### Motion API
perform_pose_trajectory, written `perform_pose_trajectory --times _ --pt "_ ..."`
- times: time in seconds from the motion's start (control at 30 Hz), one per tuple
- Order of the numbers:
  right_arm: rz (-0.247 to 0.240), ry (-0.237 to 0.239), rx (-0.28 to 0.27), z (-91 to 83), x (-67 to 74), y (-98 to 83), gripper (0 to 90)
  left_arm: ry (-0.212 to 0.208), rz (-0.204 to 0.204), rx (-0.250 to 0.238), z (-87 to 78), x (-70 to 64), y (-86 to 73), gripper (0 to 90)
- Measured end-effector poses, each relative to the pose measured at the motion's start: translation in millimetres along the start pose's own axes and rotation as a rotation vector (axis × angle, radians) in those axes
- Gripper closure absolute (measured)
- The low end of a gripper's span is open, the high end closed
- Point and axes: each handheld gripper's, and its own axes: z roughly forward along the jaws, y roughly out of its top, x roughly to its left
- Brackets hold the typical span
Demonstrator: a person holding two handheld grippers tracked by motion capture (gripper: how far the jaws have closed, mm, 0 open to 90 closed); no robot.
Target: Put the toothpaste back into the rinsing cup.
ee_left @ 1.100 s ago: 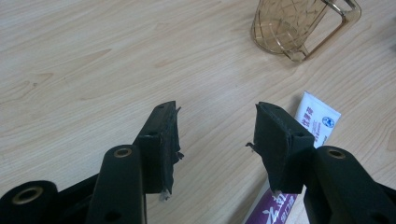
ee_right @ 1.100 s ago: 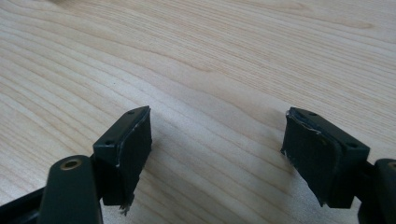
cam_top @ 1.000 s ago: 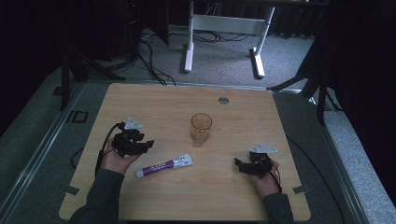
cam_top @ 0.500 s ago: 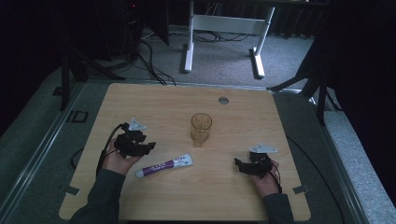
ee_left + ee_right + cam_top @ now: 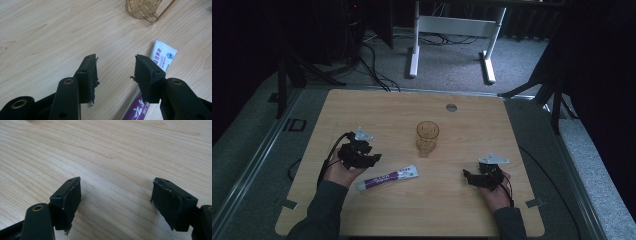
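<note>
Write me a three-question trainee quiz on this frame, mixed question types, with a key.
1. True or false: the toothpaste tube is standing inside the glass.
2. Which gripper is nearer the tube: A) left gripper B) right gripper?
3. Fill in: both grippers' fingers are ____, with nothing between them.

Key:
1. False; the tube lies flat on the table, apart from the glass.
2. A; in the left gripper view the tube runs just past one finger.
3. Open; bare wood shows between them.
</note>
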Motion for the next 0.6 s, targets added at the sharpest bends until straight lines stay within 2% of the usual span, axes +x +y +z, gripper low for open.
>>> perform_pose_trajectory --times 0.33,0.43,0.6 --pt "0.000 0.000 0.000 0.0 0.0 0.0 23.6 0.000 0.018 0.017 2.4 -3.1 1.0 52.4" --pt "-0.001 0.000 0.000 0.0 0.0 0.0 23.6 -0.006 0.039 0.037 5.1 -5.1 1.2 52.9" --pt "0.000 0.000 0.000 0.0 0.0 0.0 23.5 -0.012 0.050 0.050 7.2 -7.4 1.6 53.7"
